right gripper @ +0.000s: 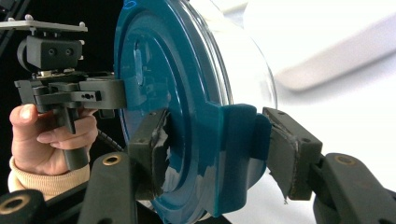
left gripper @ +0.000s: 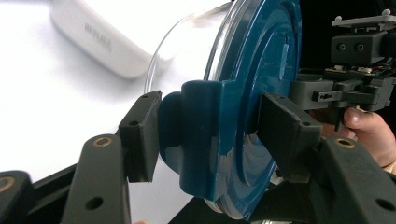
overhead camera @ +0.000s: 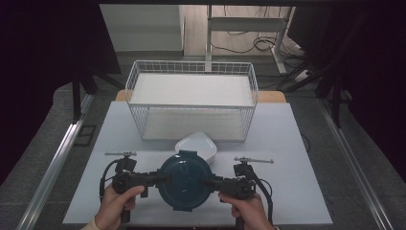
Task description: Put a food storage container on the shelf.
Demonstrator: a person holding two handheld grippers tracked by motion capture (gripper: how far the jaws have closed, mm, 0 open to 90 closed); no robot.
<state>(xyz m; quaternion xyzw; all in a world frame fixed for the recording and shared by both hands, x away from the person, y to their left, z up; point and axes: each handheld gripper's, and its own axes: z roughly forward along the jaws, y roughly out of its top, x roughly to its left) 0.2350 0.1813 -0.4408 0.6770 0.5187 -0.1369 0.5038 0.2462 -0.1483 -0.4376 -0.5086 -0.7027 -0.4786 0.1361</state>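
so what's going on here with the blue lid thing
A person holds a round glass container with a dark blue lid between two handheld grippers. The left gripper clamps the lid's clip tab on one side, the right gripper the tab on the opposite side. Beyond it, a white dish lies on the table, in front of a white wire basket.
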